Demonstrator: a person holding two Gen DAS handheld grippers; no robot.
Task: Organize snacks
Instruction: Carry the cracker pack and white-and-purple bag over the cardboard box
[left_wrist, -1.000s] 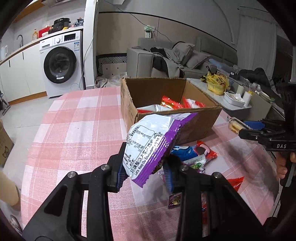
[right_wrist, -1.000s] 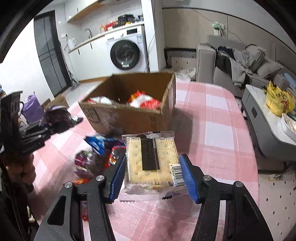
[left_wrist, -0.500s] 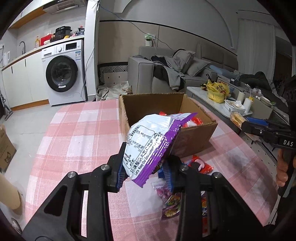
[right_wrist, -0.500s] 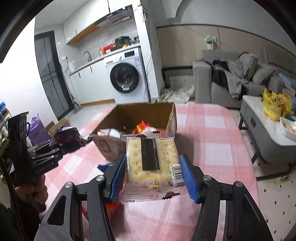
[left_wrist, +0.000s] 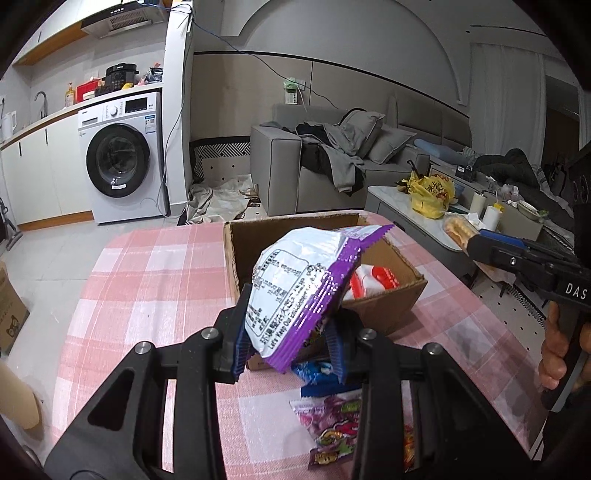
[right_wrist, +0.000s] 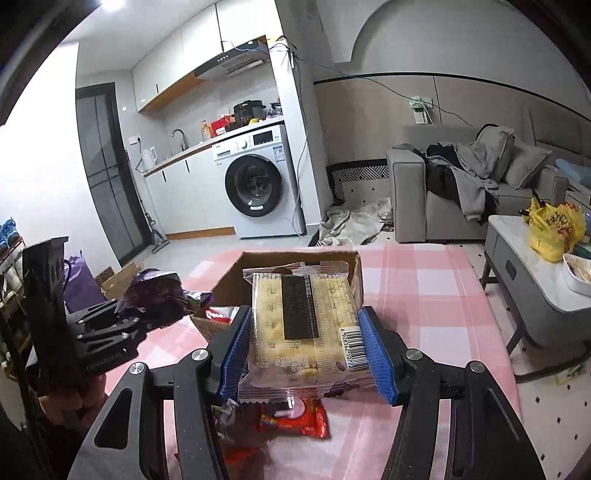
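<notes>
My left gripper is shut on a purple and white snack bag, held above the pink checked table just in front of the open cardboard box. Red and white packets lie inside the box. My right gripper is shut on a clear pack of yellow crackers, held in the air before the same box. In the right wrist view the left gripper with its purple bag hangs at the left. The right gripper shows at the right edge of the left wrist view.
Loose snack packets lie on the table near me: a blue one, a purple one and a red one. Beyond the table stand a washing machine, a grey sofa and a low white table with a yellow bag.
Both grippers have risen with their packs still held. The box and the table now sit lower in both views, and more of the room shows above them.
</notes>
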